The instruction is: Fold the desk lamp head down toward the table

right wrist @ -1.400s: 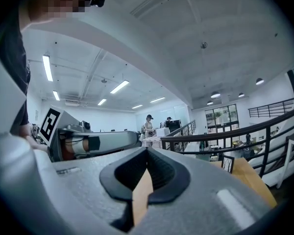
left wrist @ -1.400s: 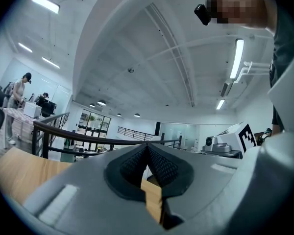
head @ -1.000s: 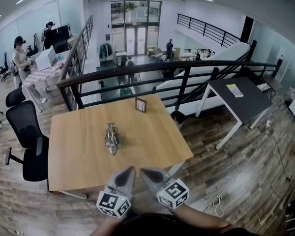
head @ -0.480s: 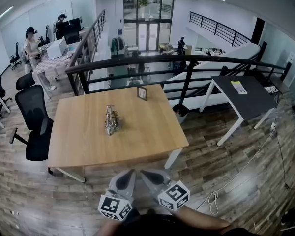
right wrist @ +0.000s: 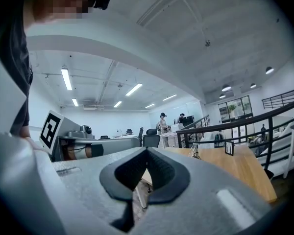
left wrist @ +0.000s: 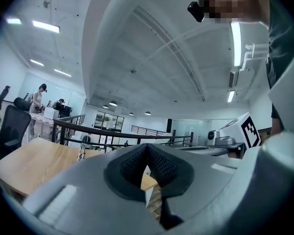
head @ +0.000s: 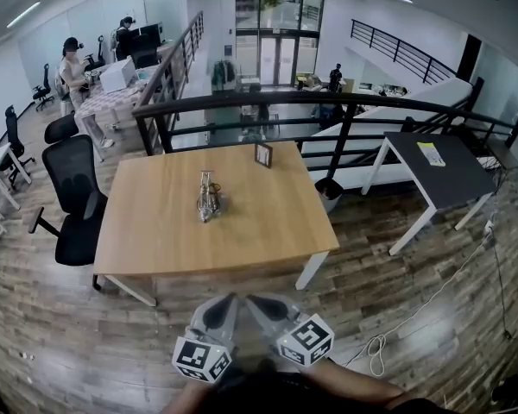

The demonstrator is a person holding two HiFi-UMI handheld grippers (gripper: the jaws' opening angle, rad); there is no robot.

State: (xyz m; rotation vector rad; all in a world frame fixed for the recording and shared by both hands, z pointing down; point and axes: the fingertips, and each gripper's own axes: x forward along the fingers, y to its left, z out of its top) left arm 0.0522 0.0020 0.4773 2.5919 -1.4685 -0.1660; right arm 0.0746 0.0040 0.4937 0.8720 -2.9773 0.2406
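Observation:
The desk lamp (head: pixel 210 198), a small folded metal frame, stands in the middle of the wooden table (head: pixel 268 231). In the head view my left gripper (head: pixel 226 302) and right gripper (head: pixel 253 303) hang side by side over the floor, short of the table's near edge and far from the lamp. Both are shut with nothing between their pads. The left gripper view shows its shut gripper (left wrist: pixel 147 150) with the lamp (left wrist: pixel 81 152) small and distant at the left. In the right gripper view the lamp (right wrist: pixel 193 152) stands on the table beyond the shut gripper (right wrist: pixel 147 152).
A small picture frame (head: pixel 263 154) stands at the table's far edge, in front of a black railing (head: pixel 328 106). A black office chair (head: pixel 73 201) is at the table's left and a dark desk (head: pixel 436 166) at the right. People work at desks at the back left.
The table and lamp have slid up in the head view and now lie farther from both grippers, which were over the table's near edge. Both grippers stay shut and side by side.

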